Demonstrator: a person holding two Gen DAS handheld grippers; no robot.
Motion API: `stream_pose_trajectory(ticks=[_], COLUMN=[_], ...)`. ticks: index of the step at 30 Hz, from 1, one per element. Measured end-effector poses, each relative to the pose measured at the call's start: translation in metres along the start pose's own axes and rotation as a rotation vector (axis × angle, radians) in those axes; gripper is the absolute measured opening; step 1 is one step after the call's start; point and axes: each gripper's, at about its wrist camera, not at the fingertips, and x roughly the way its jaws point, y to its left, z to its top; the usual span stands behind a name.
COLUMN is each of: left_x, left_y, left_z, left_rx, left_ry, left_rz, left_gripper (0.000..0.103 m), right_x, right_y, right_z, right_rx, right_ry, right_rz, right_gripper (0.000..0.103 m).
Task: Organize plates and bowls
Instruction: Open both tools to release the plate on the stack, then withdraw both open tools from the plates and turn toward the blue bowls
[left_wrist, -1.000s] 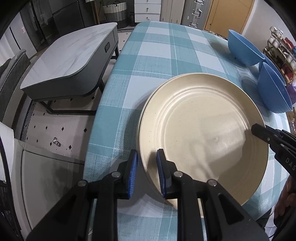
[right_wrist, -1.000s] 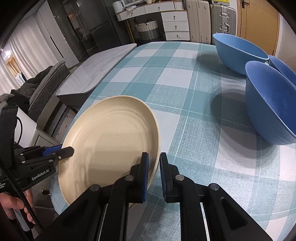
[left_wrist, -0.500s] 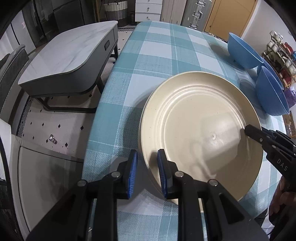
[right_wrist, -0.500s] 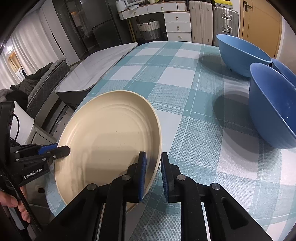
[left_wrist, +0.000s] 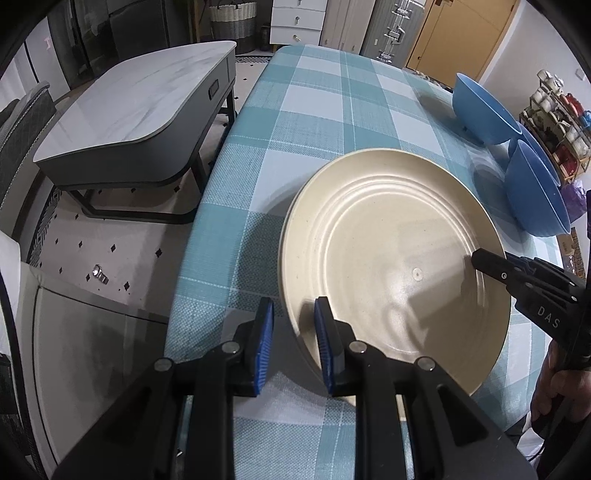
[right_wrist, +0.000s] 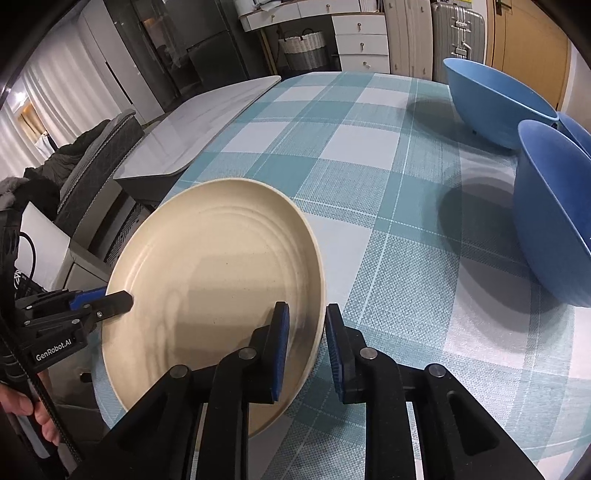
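A: Moved? Plate (left_wrist: 388, 258) has lifted and tilted more off the tablecloth (left_wrist: 314, 122) since a second ago.

B: Left gripper (left_wrist: 291, 336)?

A: Fingers straddle the plate's near rim, narrow gap, contact unclear. Right gripper (right_wrist: 304, 339) likewise, on the opposite rim.

B: Anything in the plate?

A: Nothing. Right of it, three blue bowls (right_wrist: 554, 218) sit by the table's far right edge, insides hidden.

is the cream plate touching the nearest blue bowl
Apart. The right wrist view shows a wide stretch of checked tablecloth between the cream plate and the nearest blue bowl.
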Motion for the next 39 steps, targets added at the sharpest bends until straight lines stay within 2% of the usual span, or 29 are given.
stream_pose_trajectory(ticks=[4,6,8,10,12,14,15,18,24,31,32,39], left_x=[-0.004,-0.006,-0.007,-0.007,-0.007,-0.005,-0.004,0.004,0.009,0.014,0.014,0.017], left_y=[0.003,0.006,0.011,0.015,0.017,0.017,0.016,0.013,0.013,0.0,-0.001,-0.008], left_z=[0.0,-0.001,-0.001,-0.002,-0.004,-0.006,-0.007,-0.009,-0.009,-0.006,-0.006,0.002], left_rx=[-0.008,-0.013,-0.039,-0.059,-0.067,-0.068,-0.069,-0.063,-0.093,-0.061,-0.057,-0.043], left_ry=[-0.009,-0.014,-0.009,-0.004,-0.011,-0.001,0.008,0.053,0.045,0.064,0.067,0.07], left_rz=[0.003,-0.001,-0.016,-0.02,-0.033,-0.045,-0.057,-0.082,-0.117,-0.18,-0.187,-0.16], left_gripper=[0.021,0.023,0.029,0.036,0.041,0.042,0.043,0.047,0.049,0.049,0.049,0.05], right_x=[-0.004,-0.017,-0.028,-0.028,-0.023,-0.016,-0.013,-0.005,0.006,0.011,0.012,0.015], right_y=[-0.002,-0.006,-0.009,-0.01,-0.01,-0.011,-0.011,-0.012,-0.009,0.003,0.005,0.005], right_z=[0.003,0.005,0.007,0.008,0.006,0.002,0.0,-0.009,-0.017,-0.017,-0.017,-0.013], right_rx=[0.025,0.046,0.055,0.063,0.065,0.073,0.078,0.09,0.101,0.08,0.078,0.08], right_ry=[0.016,-0.039,-0.077,-0.06,-0.039,-0.014,-0.006,0.012,0.051,0.055,0.053,0.047], right_rz=[0.01,0.023,0.033,0.042,0.047,0.05,0.049,0.067,0.108,0.15,0.136,0.122], right_gripper=[0.02,0.02,0.021,0.024,0.03,0.052,0.055,0.056,0.056,0.053,0.053,0.053])
